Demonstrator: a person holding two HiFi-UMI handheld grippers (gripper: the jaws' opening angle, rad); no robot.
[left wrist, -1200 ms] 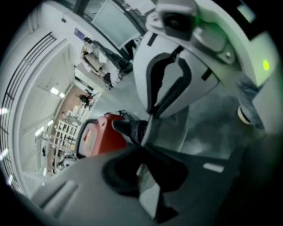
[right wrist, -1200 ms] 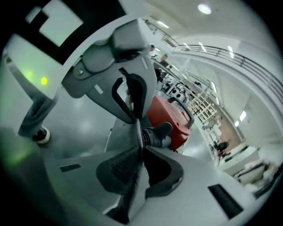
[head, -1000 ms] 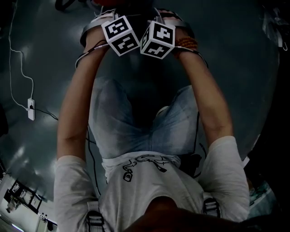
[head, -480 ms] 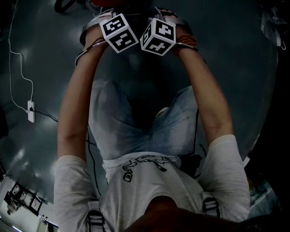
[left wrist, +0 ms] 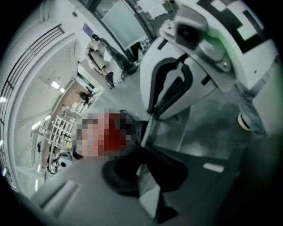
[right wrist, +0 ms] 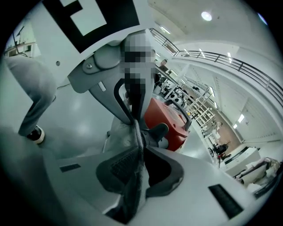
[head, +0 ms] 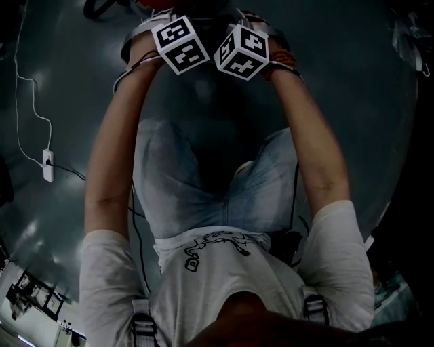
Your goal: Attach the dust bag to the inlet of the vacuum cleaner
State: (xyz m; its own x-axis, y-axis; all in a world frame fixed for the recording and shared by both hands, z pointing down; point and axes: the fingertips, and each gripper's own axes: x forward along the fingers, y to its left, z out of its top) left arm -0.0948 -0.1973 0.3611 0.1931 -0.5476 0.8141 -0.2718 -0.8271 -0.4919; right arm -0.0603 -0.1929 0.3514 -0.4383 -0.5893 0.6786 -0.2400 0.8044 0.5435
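Glossy dark floor [head: 352,101], ceiling lights [right wrist: 206,16]

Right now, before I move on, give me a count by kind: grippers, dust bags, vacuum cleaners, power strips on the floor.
2 grippers: left gripper, right gripper
1 dust bag, clamped by both
1 red vacuum cleaner
1 power strip
Total: 5

Nothing readable is showing in any view. The marker cubes [head: 180,45] [head: 243,52] are carrying only black-and-white square patterns, no characters. The T-shirt print [head: 215,245] is showing as a black graphic, with no letters resolving. In the left gripper view, the sheets [left wrist: 152,6] posted on the far glass and a small wall sign [left wrist: 87,30] are blurring out, too small to read.
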